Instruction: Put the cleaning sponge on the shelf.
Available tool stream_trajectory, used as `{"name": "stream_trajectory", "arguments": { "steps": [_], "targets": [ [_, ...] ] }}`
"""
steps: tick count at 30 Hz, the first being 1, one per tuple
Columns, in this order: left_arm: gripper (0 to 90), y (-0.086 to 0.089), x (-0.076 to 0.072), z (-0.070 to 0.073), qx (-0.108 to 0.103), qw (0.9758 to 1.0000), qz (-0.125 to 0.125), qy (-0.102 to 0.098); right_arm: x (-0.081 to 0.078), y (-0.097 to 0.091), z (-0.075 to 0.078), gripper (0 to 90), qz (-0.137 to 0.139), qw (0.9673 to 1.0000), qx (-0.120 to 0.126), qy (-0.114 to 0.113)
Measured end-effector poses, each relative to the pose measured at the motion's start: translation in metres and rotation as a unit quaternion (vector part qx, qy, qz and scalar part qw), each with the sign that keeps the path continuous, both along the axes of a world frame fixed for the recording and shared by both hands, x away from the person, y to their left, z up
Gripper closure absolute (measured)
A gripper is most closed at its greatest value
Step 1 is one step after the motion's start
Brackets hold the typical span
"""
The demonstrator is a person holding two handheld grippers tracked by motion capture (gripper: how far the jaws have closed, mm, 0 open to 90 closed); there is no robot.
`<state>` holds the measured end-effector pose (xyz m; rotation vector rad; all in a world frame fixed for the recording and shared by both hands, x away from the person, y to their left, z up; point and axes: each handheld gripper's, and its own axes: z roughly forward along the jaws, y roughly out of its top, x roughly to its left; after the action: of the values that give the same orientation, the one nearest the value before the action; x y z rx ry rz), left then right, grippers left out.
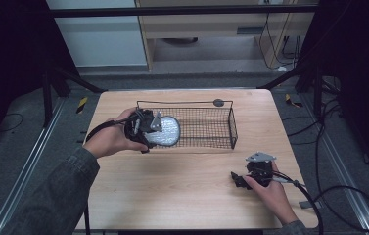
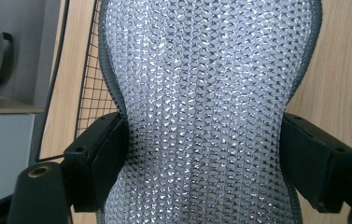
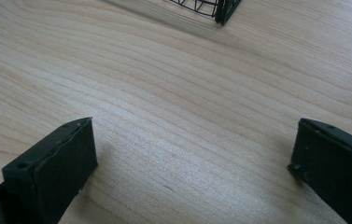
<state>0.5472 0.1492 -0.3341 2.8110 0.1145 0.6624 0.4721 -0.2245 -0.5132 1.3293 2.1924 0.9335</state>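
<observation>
light wood table (image 1: 172, 181) (visible grain); black wire basket (image 1: 206, 128) on far half

Pale wood bench (image 1: 182, 191), light tan with fine wavy grain lines running across it. The basket (image 1: 206, 128) is black wire in a small square grid. The pad (image 2: 206, 107) is silvery white, a glittering weave of tiny repeating loops, edged with a dark grey trim. Left tool (image 1: 145, 128) is black with a grey plate on top; right tool (image 1: 244, 180) is matte black too. The sleeve (image 1: 57, 196) is dull grey-green.
</observation>
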Motion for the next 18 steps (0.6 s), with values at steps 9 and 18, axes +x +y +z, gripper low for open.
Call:
{"name": "stream_trajectory", "arguments": {
  "steps": [9,18],
  "targets": [
    [18.3,0.001,0.019,0.001,-0.006,1.0000,0.001,-0.001,0.000,0.000,0.000,0.4,0.000,1.0000,0.001,0.001],
    [18.3,0.002,0.044,0.003,-0.014,0.9999,0.005,0.002,0.000,0.000,0.000,0.4,0.001,1.0000,0.000,0.001]
  ]
}}
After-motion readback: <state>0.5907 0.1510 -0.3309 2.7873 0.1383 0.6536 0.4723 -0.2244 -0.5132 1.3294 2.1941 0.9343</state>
